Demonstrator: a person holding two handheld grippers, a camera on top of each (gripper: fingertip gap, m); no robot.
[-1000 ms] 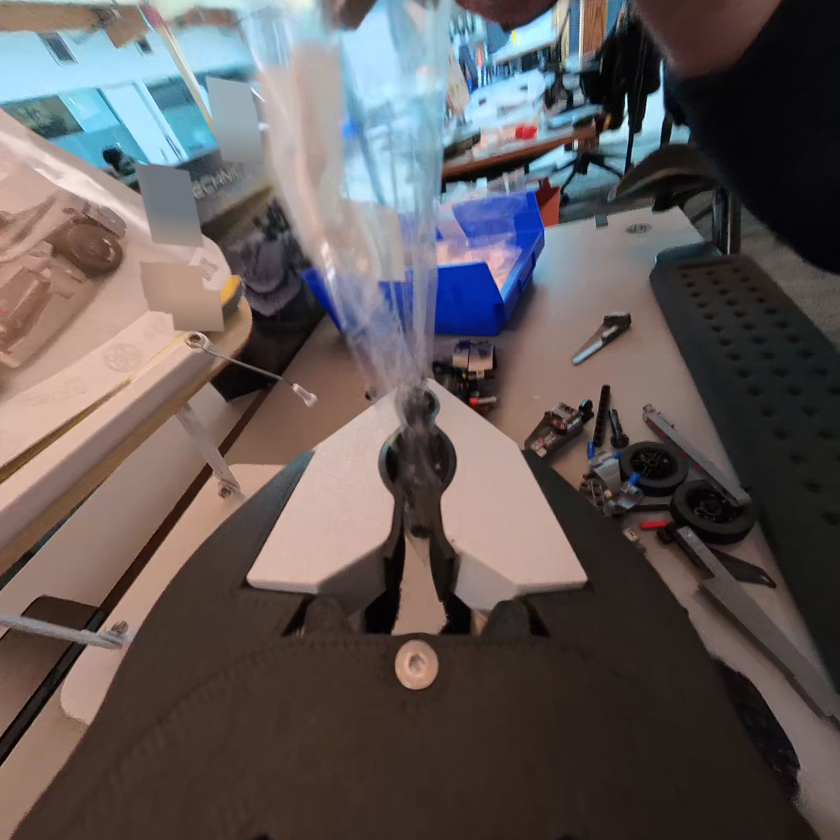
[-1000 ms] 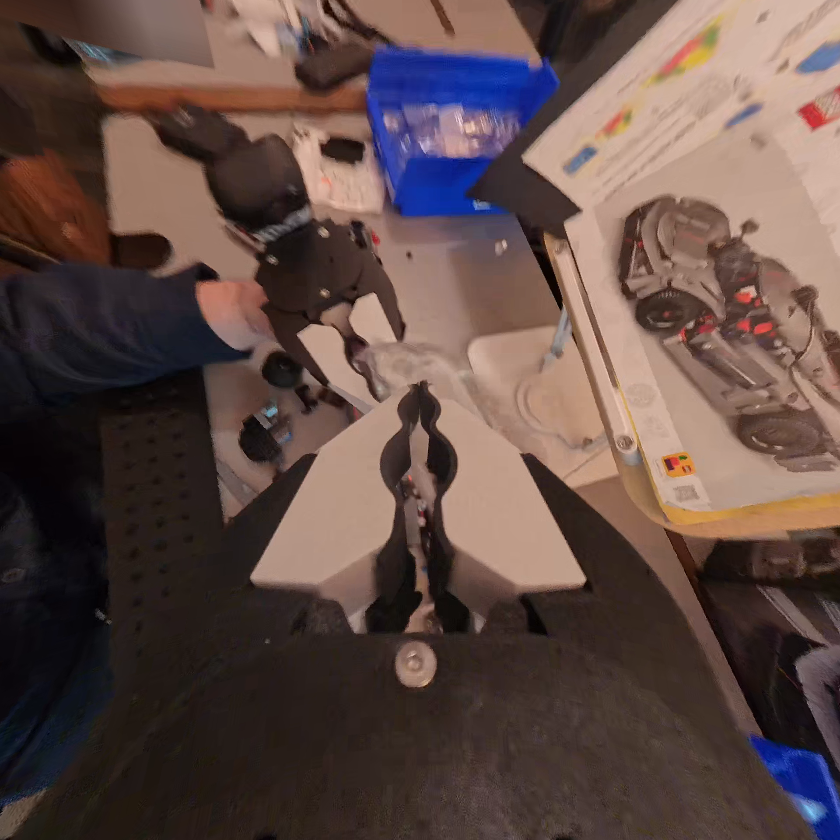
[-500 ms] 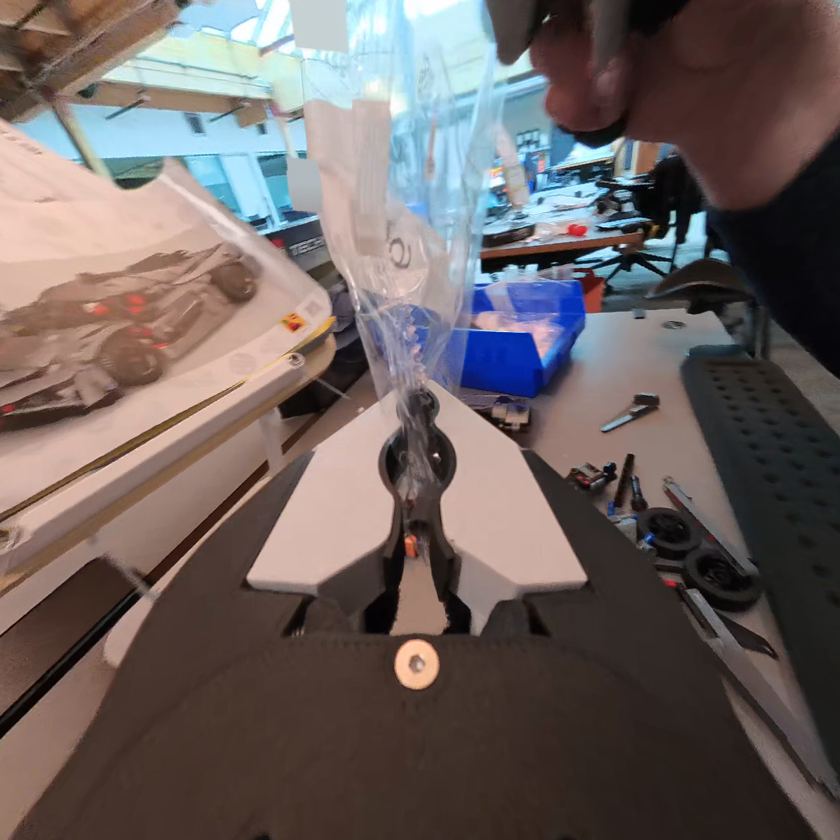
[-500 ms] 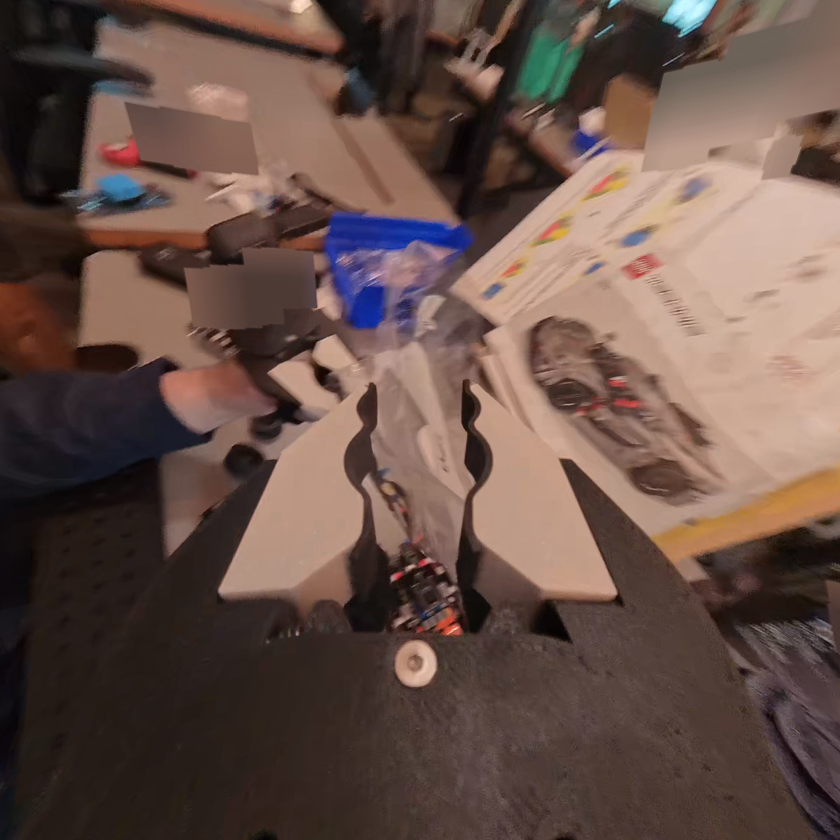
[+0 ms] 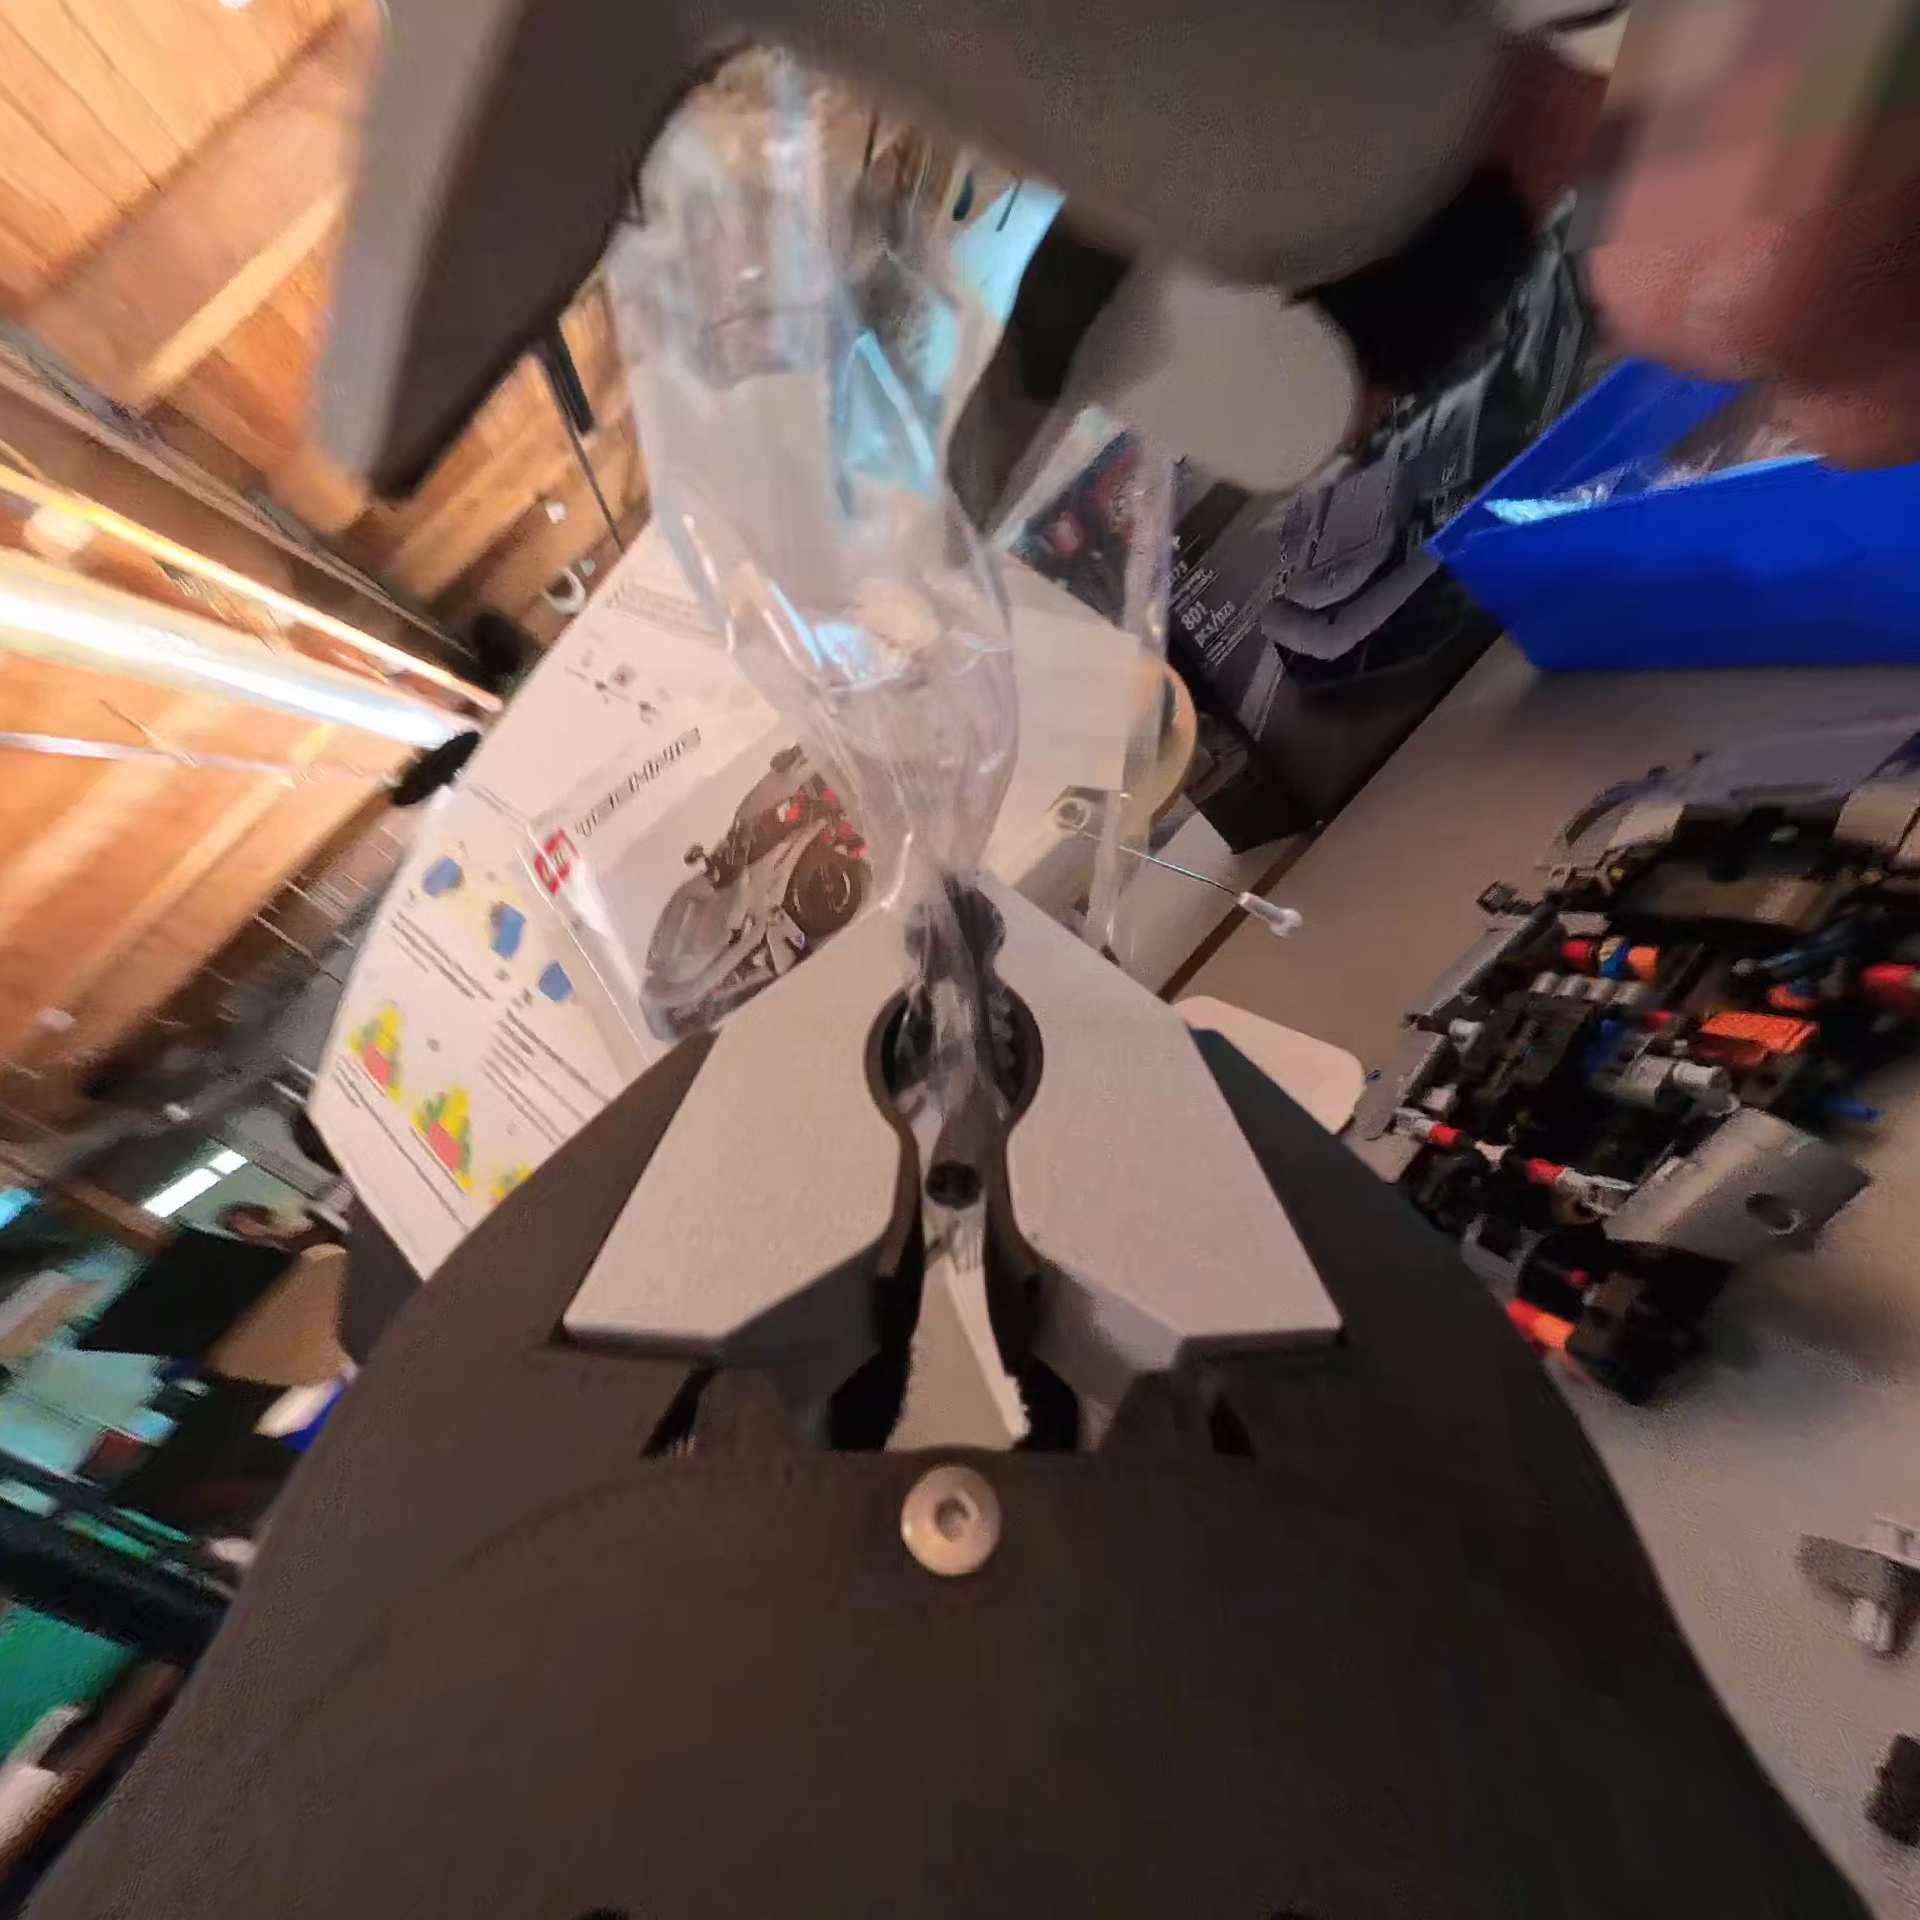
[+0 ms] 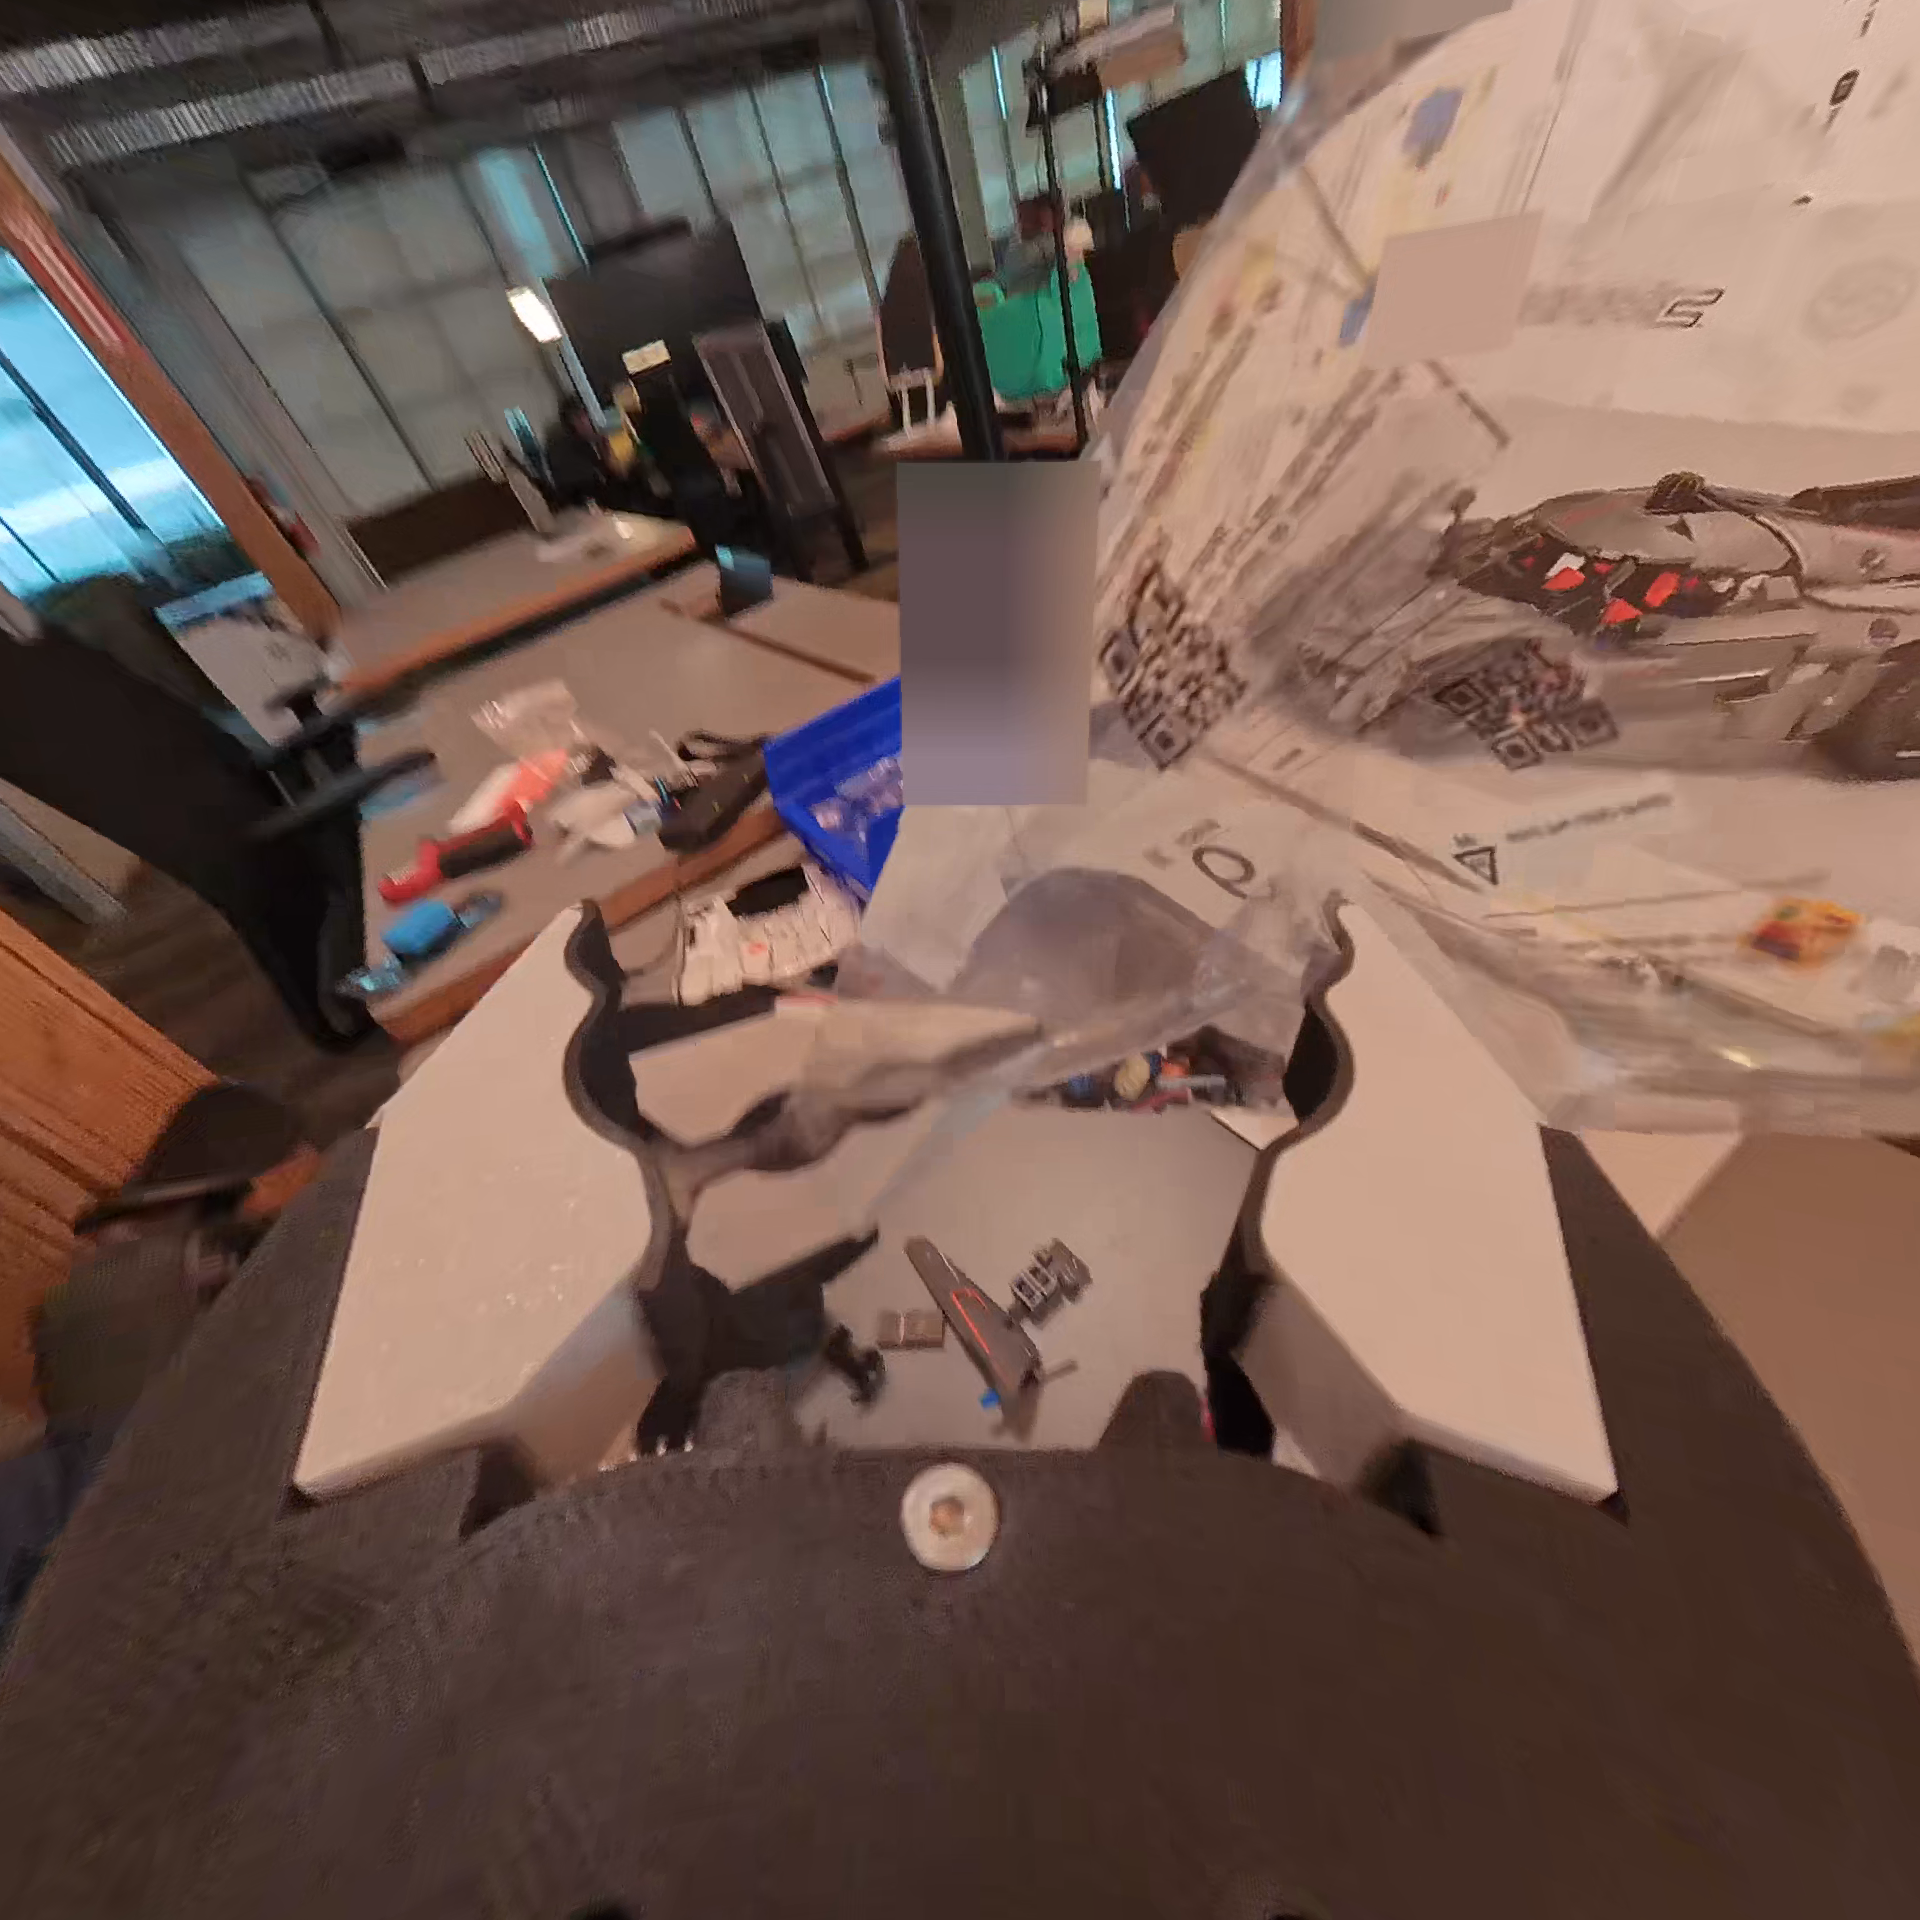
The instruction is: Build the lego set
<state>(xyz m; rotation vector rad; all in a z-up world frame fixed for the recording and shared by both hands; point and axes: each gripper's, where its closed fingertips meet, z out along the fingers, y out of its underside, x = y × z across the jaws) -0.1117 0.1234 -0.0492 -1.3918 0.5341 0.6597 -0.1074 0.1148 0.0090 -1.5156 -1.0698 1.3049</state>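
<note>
**Right gripper lets go of the bag**

My right gripper [image 6: 961,977], clamped on the clear bag [image 5: 852,540] 1 second ago, now stands wide open, the plastic loose between its fingers. My left gripper [image 5: 954,914] keeps the bag's gathered neck pinched tight, holding it up. I judge the bag is being emptied: loose pieces [image 6: 987,1320] lie on the grey table [image 6: 1122,1195] below. The half-built model [image 5: 1621,1049] sits on the table to the right, with the manual [image 5: 582,862] propped behind and a blue bin [image 5: 1704,582] beyond. The workshop around is blurred.
</note>
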